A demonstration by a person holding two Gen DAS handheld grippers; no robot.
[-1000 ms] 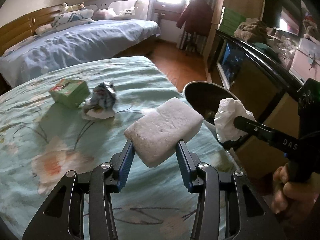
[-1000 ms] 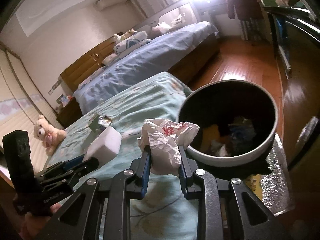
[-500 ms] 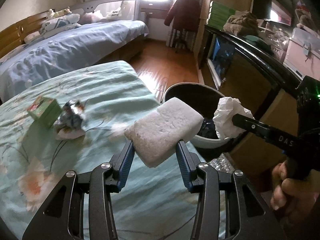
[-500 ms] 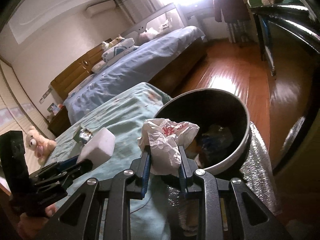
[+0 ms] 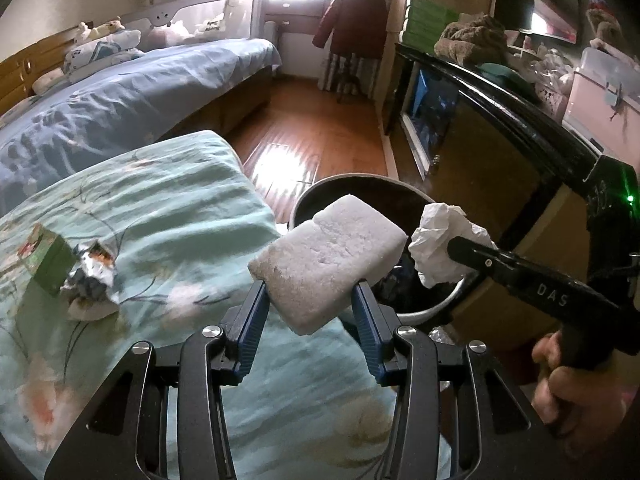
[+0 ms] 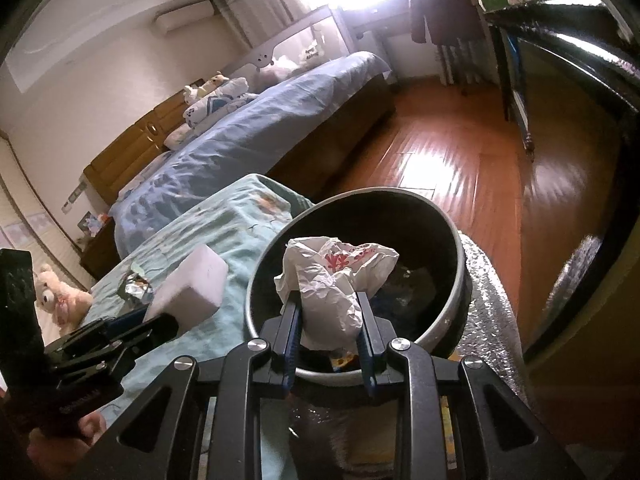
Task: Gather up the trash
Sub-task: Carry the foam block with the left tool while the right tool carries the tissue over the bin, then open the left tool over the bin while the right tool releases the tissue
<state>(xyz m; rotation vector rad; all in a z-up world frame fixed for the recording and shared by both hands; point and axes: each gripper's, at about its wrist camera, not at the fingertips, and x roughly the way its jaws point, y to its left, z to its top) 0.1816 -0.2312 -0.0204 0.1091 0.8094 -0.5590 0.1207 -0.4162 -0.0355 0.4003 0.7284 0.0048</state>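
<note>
White foam block (image 5: 326,258) clamped by its long sides between the blue pads of the left gripper (image 5: 310,312), tilted, far end over the near edge of the dark trash bin (image 5: 424,312). Probably very light and crumbly: pitted surface, so likely to shed grains or snap under a hard squeeze; best held low on the flat sides, as now, with modest pressure. Crumpled white plastic bag (image 6: 332,284) with red print pinched between the pads of the right gripper (image 6: 330,320), bulging above them, hanging over the bin's open mouth (image 6: 460,280). Soft, almost weightless, slippery film; safest taken at the bunched middle, and prone to cling to a pad on release rather than drop. Both loads seemingly at the dropping stage, the bag better centred than the foam. Some rubbish already at the bottom of the bin. Further out, on the green floral bedspread (image 5: 160,208): a crumpled foil wrapper (image 5: 94,276) touching a small green carton (image 5: 46,260), not yet collected. Beyond, a blue-covered bed (image 5: 132,96) and wooden floor (image 5: 316,136).
</note>
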